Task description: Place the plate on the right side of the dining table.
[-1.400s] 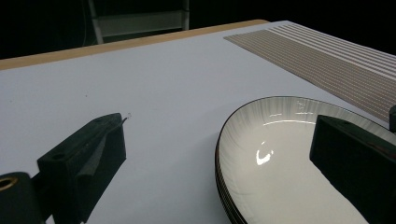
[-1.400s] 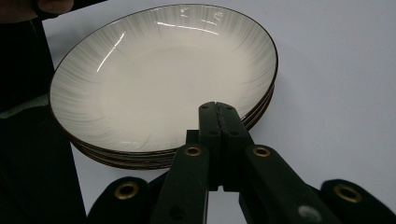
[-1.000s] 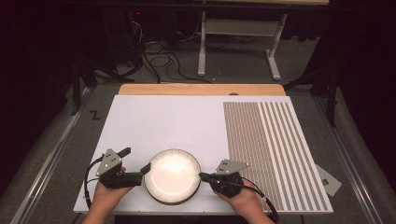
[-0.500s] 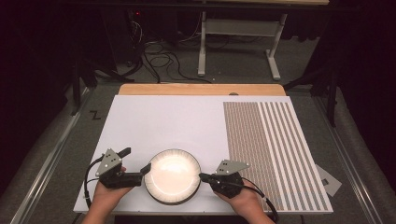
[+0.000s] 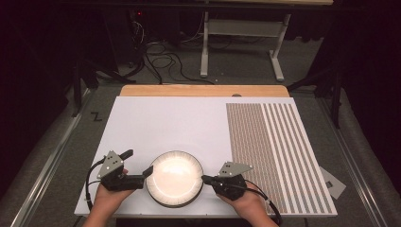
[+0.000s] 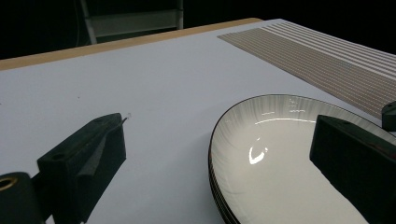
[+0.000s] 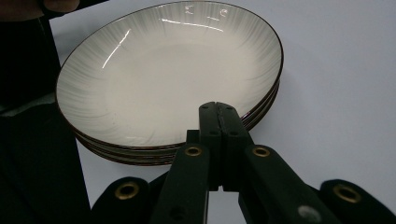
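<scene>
White plates stacked | L gripper & R gripper flanking | striped mat nr

Stack of perhaps three white dark-rimmed plates, table's near edge

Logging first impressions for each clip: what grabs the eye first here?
A stack of white plates with dark rims sits at the near edge of the white table. The left hand-held gripper, jaws open, straddles its rim; the right hand-held gripper, jaws shut, points at the other side.
</scene>
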Action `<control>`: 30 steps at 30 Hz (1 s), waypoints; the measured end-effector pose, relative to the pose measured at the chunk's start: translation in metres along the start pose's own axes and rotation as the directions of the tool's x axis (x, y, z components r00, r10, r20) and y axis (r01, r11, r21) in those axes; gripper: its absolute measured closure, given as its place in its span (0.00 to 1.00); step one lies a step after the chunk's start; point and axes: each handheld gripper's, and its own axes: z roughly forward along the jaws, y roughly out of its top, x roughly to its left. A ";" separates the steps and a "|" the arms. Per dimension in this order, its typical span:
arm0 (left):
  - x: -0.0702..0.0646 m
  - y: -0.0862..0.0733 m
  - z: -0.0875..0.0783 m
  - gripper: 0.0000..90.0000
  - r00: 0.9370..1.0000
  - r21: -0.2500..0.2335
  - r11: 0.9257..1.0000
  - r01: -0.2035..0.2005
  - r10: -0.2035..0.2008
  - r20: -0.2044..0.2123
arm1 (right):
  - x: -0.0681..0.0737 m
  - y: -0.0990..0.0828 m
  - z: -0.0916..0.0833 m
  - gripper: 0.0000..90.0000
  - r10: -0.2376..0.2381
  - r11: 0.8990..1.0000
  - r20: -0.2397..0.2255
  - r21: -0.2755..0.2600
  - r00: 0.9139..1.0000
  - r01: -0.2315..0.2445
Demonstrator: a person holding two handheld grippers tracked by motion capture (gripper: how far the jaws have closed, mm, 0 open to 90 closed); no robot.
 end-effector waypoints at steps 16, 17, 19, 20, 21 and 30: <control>0.000 0.000 0.000 0.05 1.000 -0.001 1.000 0.004 -0.004 0.004 | -0.001 0.001 0.002 1.00 0.002 1.000 -0.011 0.002 1.000 -0.002; 0.000 0.000 0.000 0.05 1.000 -0.001 1.000 0.004 -0.004 0.004 | -0.001 0.001 0.002 1.00 0.000 1.000 -0.011 0.002 1.000 0.000; 0.000 0.000 0.000 0.05 1.000 0.001 1.000 0.003 -0.003 0.006 | -0.001 0.001 0.003 1.00 0.003 1.000 -0.011 0.002 1.000 -0.003; 0.000 0.000 0.000 0.05 1.000 0.001 1.000 0.003 -0.003 0.006 | -0.001 0.001 0.003 1.00 0.003 1.000 -0.011 0.002 1.000 -0.003; 0.000 0.000 0.000 0.05 1.000 0.001 1.000 0.003 -0.003 0.006 | 0.000 0.001 0.003 1.00 0.005 1.000 -0.010 0.001 1.000 -0.005; 0.000 0.000 0.000 0.05 1.000 -0.001 1.000 0.010 -0.010 0.008 | -0.001 0.001 0.004 1.00 0.003 1.000 -0.009 0.000 1.000 -0.003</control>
